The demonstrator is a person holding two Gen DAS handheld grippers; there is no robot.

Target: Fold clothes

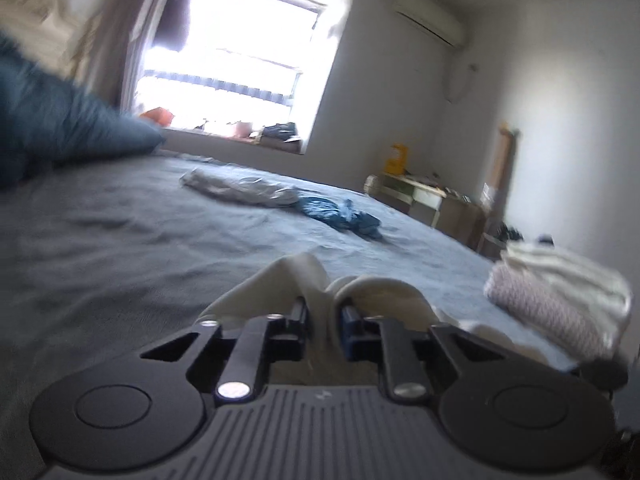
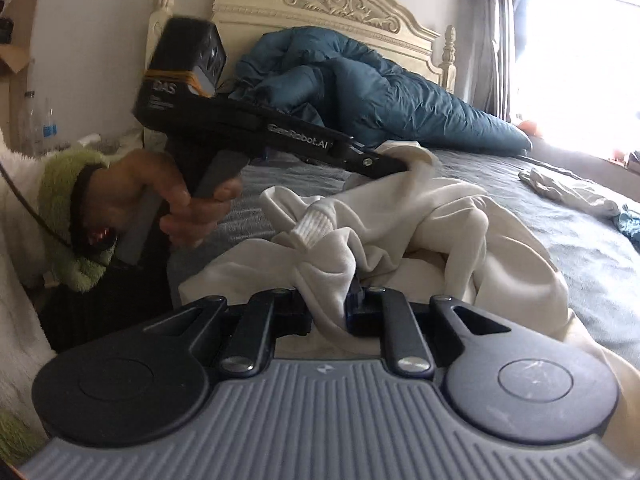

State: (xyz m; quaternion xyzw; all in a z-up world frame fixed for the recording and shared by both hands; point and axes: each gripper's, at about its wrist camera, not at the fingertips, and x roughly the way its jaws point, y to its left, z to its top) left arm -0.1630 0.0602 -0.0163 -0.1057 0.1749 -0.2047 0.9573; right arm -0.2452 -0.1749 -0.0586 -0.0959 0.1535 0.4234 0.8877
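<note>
A cream sweatshirt (image 2: 440, 216) lies bunched on the grey bed (image 2: 580, 248), a ribbed cuff showing near its middle. My right gripper (image 2: 329, 312) is shut on a fold of that cloth at its near edge. In the right wrist view my left gripper (image 2: 404, 160), held by a hand in a green cuff, bites the garment's far edge. In the left wrist view the left gripper (image 1: 323, 316) is shut on the cream sweatshirt (image 1: 296, 276), which rises in two humps over the fingers.
A teal duvet (image 2: 380, 92) is heaped against the cream headboard (image 2: 320, 4). A grey-white garment (image 1: 240, 190) and a blue one (image 1: 340, 214) lie farther on the bed (image 1: 120, 240). Folded clothes (image 1: 560, 300) are stacked at the right. A desk (image 1: 424, 196) stands beyond the bed.
</note>
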